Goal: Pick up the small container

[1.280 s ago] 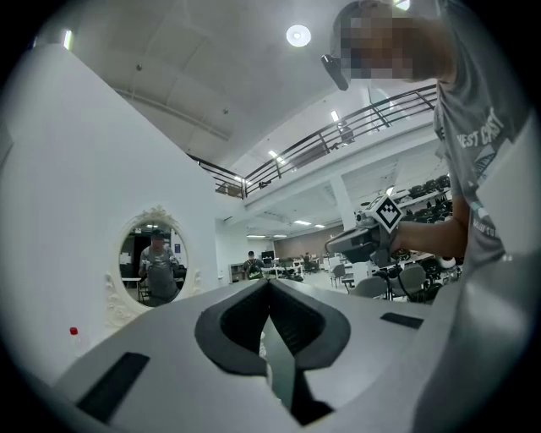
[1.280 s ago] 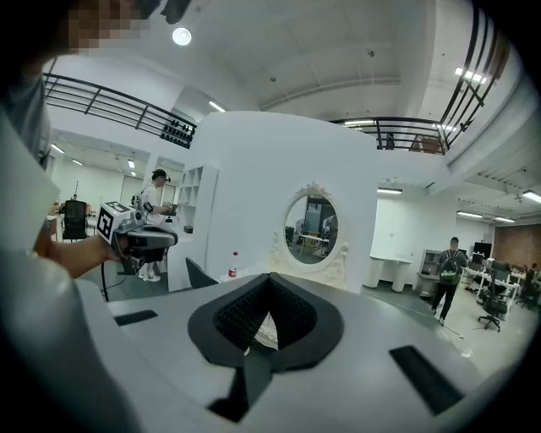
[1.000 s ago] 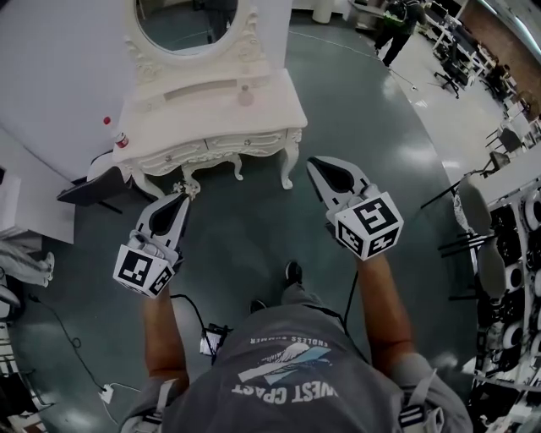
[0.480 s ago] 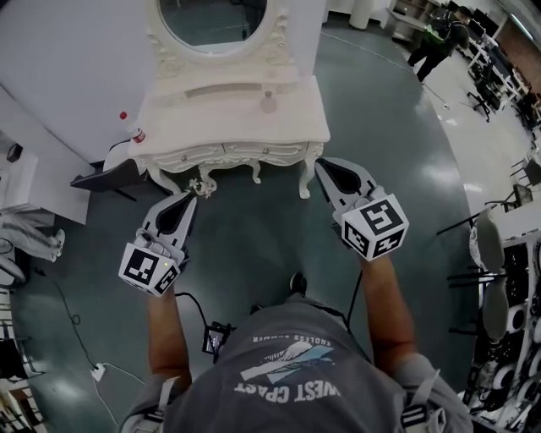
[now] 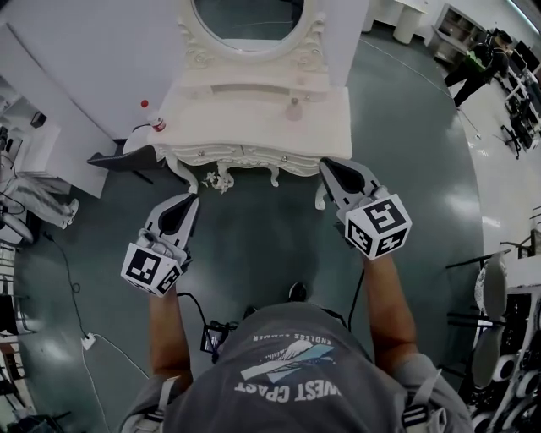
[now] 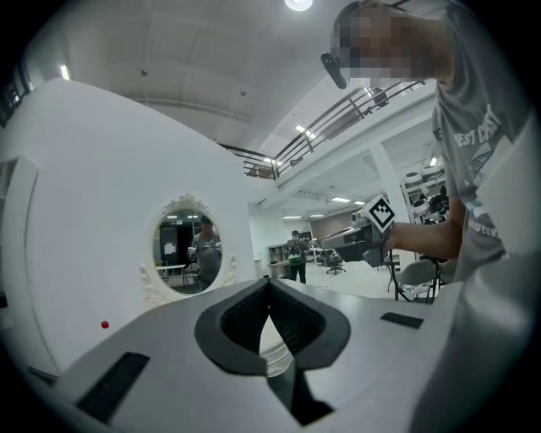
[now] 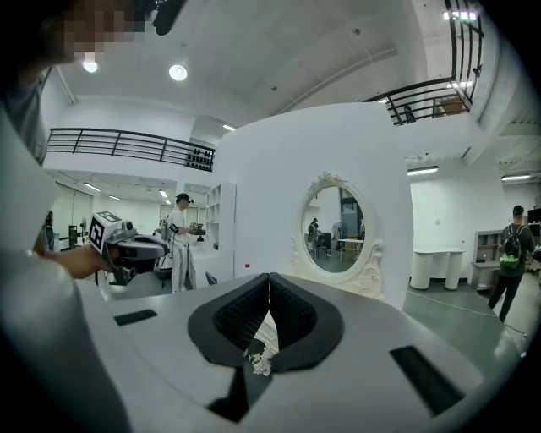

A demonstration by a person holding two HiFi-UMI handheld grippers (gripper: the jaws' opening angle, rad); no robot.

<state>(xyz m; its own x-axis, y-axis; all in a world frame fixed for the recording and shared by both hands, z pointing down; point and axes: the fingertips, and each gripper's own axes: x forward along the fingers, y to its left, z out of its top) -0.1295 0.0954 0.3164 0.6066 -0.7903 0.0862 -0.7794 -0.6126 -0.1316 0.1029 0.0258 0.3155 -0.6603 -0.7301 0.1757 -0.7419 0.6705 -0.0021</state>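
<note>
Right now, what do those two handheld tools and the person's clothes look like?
The left gripper and right gripper are pale grey plastic, tapering to black ribbed pads; each carries a white cube with black square markers. A thin black cable trails from each. The person wears a grey short-sleeved T-shirt with printed lettering.

Lab hall: staged dressing table [image 5: 245, 114], mezzanine railing [image 7: 127, 144]

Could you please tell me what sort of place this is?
Probably a large open lab or workshop hall with a staged room corner: an ornate white dressing table with an oval mirror stands against a free-standing partition wall, and a railed mezzanine runs overhead.
</note>
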